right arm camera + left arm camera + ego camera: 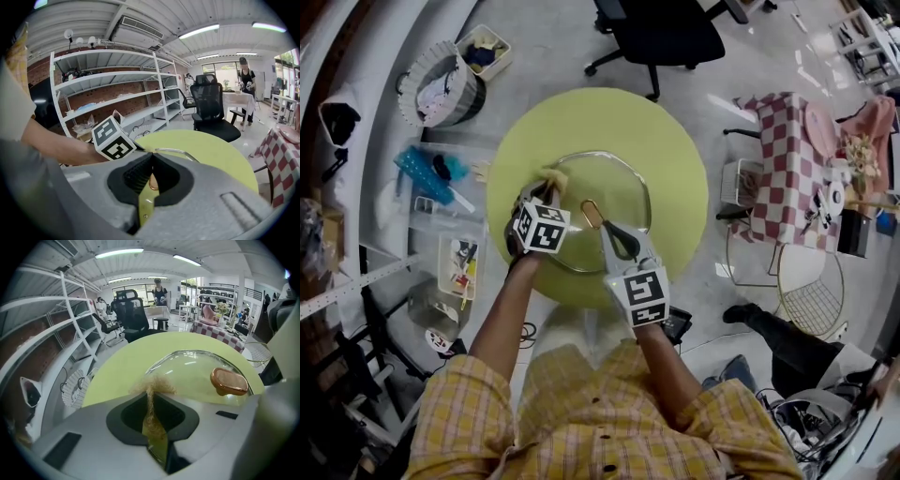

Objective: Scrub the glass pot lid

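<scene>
While the glass pot lid [609,186] lies on the round green table [675,155], its copper handle [228,381] is clamped by the right gripper [604,229] | tan scrubber [152,389] is pinched in the left gripper [546,191], at the lid rim just ahead of its jaws

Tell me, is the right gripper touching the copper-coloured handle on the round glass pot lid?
Touching. In the right gripper view, the right gripper is clamped on the copper-coloured handle of the round glass pot lid.
</scene>
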### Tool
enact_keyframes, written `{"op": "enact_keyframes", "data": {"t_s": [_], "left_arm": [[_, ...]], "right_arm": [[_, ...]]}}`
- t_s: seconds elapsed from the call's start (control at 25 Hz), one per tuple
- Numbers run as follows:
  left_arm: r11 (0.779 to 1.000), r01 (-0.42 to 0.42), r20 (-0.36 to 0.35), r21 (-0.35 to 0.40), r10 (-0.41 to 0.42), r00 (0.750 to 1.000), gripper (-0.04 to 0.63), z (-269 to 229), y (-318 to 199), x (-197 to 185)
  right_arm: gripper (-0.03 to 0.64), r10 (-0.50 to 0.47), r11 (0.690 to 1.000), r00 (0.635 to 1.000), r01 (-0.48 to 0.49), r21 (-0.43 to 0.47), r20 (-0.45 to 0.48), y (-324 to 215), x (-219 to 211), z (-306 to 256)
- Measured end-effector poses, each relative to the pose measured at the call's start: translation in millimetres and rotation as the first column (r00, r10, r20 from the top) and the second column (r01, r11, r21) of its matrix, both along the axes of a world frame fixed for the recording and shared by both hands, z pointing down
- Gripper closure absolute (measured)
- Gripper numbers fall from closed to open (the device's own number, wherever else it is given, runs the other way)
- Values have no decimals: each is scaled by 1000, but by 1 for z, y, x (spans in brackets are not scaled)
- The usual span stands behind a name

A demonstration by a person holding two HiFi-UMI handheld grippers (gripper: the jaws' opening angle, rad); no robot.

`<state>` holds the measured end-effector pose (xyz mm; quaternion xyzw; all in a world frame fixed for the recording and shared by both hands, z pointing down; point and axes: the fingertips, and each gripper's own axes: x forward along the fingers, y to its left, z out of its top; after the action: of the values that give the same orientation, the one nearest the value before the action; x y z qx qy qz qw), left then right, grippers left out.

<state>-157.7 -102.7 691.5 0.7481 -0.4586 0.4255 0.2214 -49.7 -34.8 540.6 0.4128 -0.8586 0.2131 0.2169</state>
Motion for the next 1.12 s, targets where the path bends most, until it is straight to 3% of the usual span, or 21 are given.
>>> {"op": "enact_keyframes", "data": {"t_s": [0.52,1.12], "left_arm": [[1000,-11,27,-16,11,1000,558,6,-16,-15],[1000,-15,16,-7,15,1000,558,6,-42,3]], "right_arm": [[618,21,1000,1000,-21,17,-4,-4,12,-6],[618,32,999,999,-32,7,-3,-6,26,-4]]}}
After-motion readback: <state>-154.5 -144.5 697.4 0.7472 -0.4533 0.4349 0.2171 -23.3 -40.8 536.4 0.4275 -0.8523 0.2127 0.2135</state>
